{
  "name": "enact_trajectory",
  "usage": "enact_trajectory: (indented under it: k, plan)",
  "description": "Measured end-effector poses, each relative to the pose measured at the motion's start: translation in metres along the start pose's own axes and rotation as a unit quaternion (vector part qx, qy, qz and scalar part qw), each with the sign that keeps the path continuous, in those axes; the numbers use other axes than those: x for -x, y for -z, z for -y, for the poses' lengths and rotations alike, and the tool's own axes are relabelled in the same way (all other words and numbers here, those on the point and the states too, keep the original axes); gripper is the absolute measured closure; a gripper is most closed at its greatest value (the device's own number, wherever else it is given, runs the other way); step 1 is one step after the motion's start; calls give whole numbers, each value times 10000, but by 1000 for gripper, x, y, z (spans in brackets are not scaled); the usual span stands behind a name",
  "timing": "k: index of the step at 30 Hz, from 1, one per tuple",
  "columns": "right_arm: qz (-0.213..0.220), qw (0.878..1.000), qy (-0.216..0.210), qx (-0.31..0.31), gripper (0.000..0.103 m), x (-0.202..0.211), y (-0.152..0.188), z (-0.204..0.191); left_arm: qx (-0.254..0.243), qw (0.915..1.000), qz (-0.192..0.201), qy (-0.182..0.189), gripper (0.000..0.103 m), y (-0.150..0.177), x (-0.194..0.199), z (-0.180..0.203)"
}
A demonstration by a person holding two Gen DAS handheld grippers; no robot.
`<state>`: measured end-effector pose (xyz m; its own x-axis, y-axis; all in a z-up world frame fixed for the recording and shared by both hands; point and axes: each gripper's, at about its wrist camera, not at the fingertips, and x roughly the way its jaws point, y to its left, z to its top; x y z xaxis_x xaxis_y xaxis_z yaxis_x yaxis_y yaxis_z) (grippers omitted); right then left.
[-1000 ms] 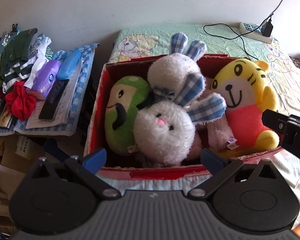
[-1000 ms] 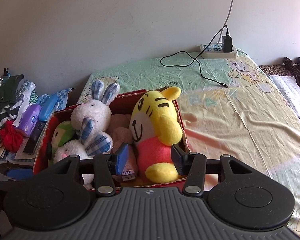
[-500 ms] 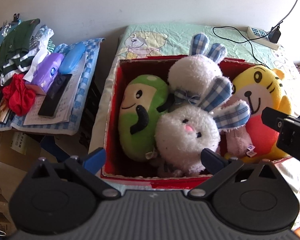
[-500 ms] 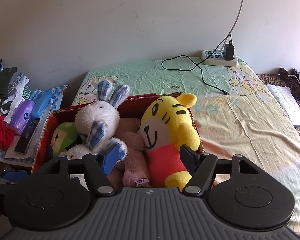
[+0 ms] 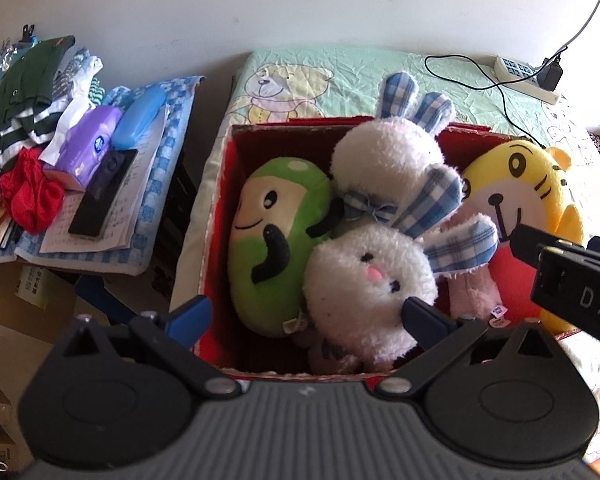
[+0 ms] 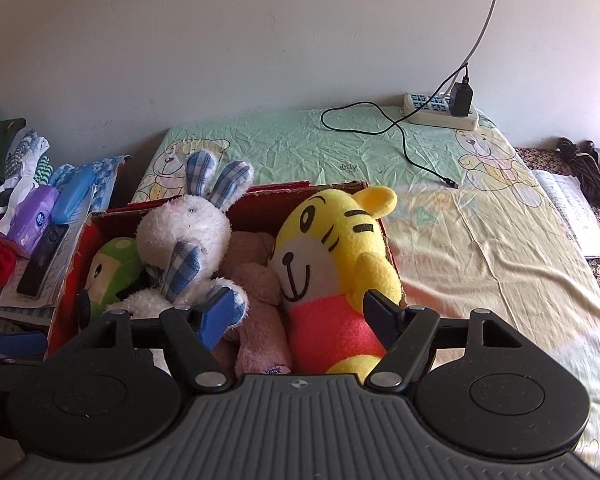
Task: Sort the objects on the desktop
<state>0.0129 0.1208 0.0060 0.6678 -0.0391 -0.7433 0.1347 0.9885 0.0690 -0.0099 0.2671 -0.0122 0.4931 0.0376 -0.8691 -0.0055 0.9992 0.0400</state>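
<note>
**Red box full of plush toys on the bed; both grippers spread and empty**

We find the red box (image 5: pixel 216 216) standing on the bedsheet (image 6: pixel 480 248), at the bed's edge nearest the side table. It is packed with soft toys. At its left end lies a green plush (image 5: pixel 276 240), tilted on its side. Beside it we note two white rabbits with blue checked ears: the front rabbit (image 5: pixel 368 284) faces up and out, and the rear rabbit (image 5: pixel 388 156) sits behind it, ears rising over the back wall of the box. A pink plush (image 6: pixel 260 312) is wedged between the rabbits and the yellow tiger (image 6: pixel 340 248), which fills the right end and leans against the box wall.

The left gripper (image 5: pixel 306 314) hovers over the near rim of the box, jaws wide apart and holding nothing; the front rabbit and green plush lie between its fingers in view. The right gripper (image 6: pixel 300 312) is likewise spread and empty, its fingers framing the pink plush and the tiger's red belly. We cannot tell whether either finger touches a toy.

To the left, a cluttered side table carries a blue checked cloth (image 5: pixel 172 120), a purple tissue pack (image 5: pixel 94 140), a blue case (image 5: pixel 140 120), a dark remote (image 5: pixel 104 196), a red cloth (image 5: pixel 32 196) and folded clothes (image 5: pixel 24 84). At the head of the bed, by the wall, a power strip (image 6: pixel 440 114) lies with a charger plugged in.
</note>
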Motion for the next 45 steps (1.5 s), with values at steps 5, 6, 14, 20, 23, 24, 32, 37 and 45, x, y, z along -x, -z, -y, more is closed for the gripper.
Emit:
enact_trajectory:
  k: [5,6,14,20,23,24,32,37,45]
  plan:
    - [-88,9999,-90,30,27,-4,-2,1,102,9999,-10,-40,1,-3,-1,1]
    - [-90,9999,-81,55,26,-4,-2,2,106,9999,-15,-51,1,-3,-2,2]
    - [-195,9997,-97,69,25,-9,-3,5,40,10000,-22,-76,1,-6,-4,9]
    - [-182,9998,-67,-50,24,-7,-4,14,-82,9999,-50,-121,1,-10,-4,17]
    - [-203,9997,-95,-136,24,-6,-4,20,-79,9999,-100,-92,1,-9,-5,18]
    - [-206,9996,-104,-140,24,-6,-4,20,-64,9999,-137,-60,1,-8,-5,19]
    - [-252,9994,-174,-178,24,-4,3,26,-63,9998,-180,-8,1,-1,-5,26]
    - [-238,9995,-204,-70,24,-3,4,23,-12,9998,-193,12,1,2,-7,25]
    - [-217,9994,-254,41,24,-1,4,18,29,9999,-137,24,1,4,-9,24]
